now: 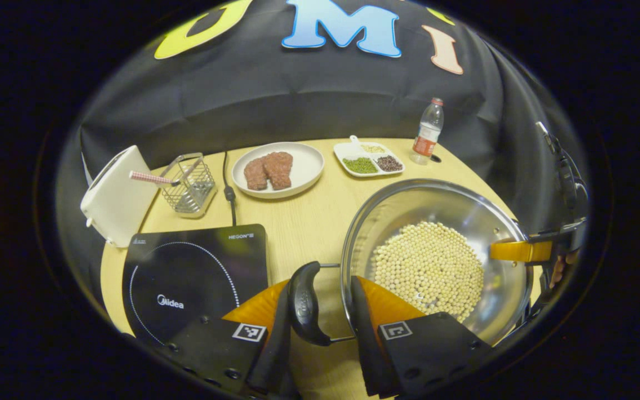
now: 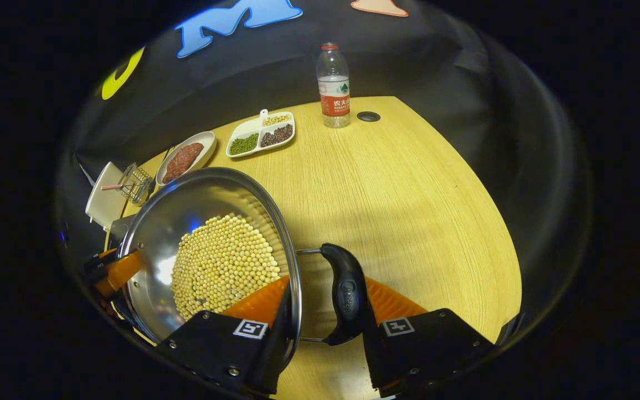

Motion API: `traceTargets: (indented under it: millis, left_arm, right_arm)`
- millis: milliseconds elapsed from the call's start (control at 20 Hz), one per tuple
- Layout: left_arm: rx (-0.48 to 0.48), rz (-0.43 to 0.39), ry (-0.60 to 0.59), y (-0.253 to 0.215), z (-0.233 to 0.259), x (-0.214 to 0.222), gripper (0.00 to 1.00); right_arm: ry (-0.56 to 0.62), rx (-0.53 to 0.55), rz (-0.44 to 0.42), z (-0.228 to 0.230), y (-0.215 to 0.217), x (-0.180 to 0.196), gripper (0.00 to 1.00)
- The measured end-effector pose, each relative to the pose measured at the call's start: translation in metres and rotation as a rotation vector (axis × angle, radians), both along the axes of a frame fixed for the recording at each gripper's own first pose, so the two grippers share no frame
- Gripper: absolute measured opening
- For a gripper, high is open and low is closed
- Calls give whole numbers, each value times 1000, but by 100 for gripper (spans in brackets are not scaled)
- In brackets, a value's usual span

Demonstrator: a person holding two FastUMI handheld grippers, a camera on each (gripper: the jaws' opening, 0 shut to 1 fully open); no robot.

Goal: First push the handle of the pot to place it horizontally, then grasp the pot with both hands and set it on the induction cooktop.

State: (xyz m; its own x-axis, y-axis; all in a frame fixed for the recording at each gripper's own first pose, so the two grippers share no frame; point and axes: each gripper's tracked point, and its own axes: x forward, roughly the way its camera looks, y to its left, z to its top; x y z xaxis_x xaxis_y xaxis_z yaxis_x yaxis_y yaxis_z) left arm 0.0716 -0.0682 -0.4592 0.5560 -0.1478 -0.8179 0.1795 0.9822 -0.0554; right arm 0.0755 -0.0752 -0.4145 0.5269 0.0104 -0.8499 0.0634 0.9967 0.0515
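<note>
Each claw [image 1: 320,311] [image 2: 325,316] straddles pot [image 1: 436,261] handle; cooktop [image 1: 195,278] just beside.

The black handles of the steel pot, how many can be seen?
2: one black loop handle between the left tongs, the other between the right tongs, on opposite sides.

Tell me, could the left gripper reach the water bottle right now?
Probably not directly: the left gripper straddles the black handle of the pot, and that bean-filled pot lies between it and the water bottle at the table's far edge.
</note>
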Motion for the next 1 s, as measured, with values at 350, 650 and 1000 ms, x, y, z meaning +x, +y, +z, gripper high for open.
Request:
traceTargets:
  millis: [350,650,1000]
  left_arm:
    - [-4,2,-28,31,40,-9,57]
    - [7,20,-55,82,66,-17,57]
    - [14,66,-65,147,82,-23,60]
  right_arm:
    - [-26,8,-4,33,31,-19,60]
    - [-21,30,6,49,78,-29,60]
    - [-34,35,51,60,140,-26,60]
